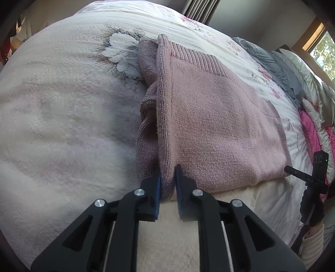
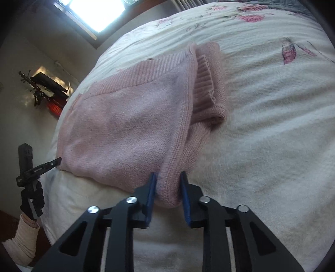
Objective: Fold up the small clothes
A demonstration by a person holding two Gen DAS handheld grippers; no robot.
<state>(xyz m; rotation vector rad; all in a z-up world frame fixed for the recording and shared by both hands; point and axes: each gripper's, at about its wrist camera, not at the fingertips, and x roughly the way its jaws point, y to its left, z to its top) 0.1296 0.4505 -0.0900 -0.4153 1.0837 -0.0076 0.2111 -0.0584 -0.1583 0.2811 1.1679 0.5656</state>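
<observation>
Dusty-pink knitted sweater (image 1: 219, 125), partly folded, lying on cream floral-print bed blanket (image 1: 62, 125); long axis running from 6 toward 12 o'clock, away from both tongs. Near hem corners at 6: left tongs (image 1: 167, 188) pinching the left corner, right tongs (image 2: 168, 189) pinching the right, one at each end of the hem. Tucked ribbed sleeve (image 2: 206, 83) showing along the right fold. Likely next: carrying the near hem toward 12.

We are in a home bedroom: a bed with a floral blanket (image 1: 62, 104), quilted bedding (image 1: 314, 117) at three o'clock, a window (image 2: 98, 12) at eleven o'clock.
</observation>
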